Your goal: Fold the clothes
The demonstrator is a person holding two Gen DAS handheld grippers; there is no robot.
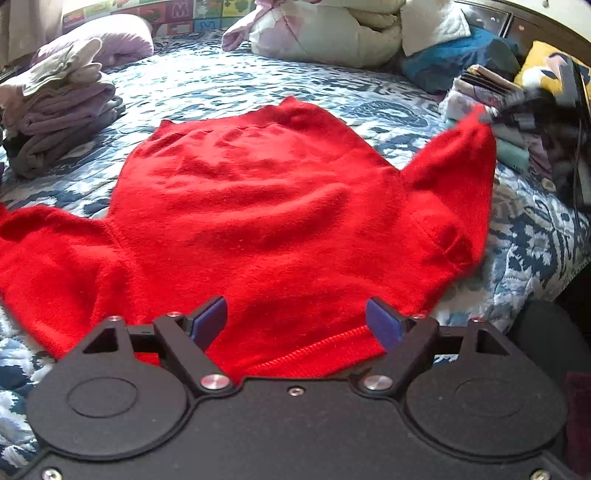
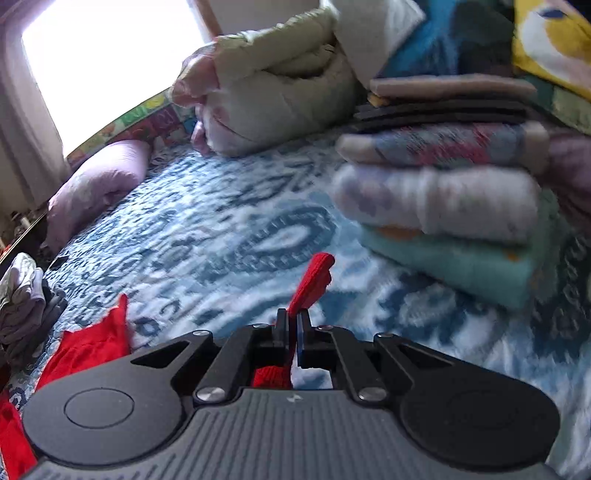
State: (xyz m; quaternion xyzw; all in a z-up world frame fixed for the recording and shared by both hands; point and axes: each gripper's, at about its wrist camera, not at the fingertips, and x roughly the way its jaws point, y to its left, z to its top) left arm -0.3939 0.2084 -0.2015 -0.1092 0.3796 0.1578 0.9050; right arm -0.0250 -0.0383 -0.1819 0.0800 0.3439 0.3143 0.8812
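Note:
A red knitted sweater [image 1: 258, 206] lies spread flat on the blue-and-white patterned bedspread [image 1: 229, 85]. Its ribbed hem is nearest in the left wrist view. My left gripper [image 1: 295, 319] hovers open just over that hem, with red knit below the wide jaws and nothing pinched. One sleeve [image 1: 461, 173] is lifted up at the right, its cuff pulled toward the clothes pile. My right gripper [image 2: 294, 325] is shut on that red sleeve cuff [image 2: 312, 280], which sticks up past the closed fingers. More of the sweater [image 2: 88, 350] shows at the lower left of the right wrist view.
A stack of folded lilac and grey clothes [image 1: 59, 110] sits at the left of the bed. A tall pile of folded fabrics [image 2: 443, 199] stands close at the right. Rolled quilts and pillows [image 1: 325, 33] line the far side. The bed's edge drops off at the right [image 1: 546, 280].

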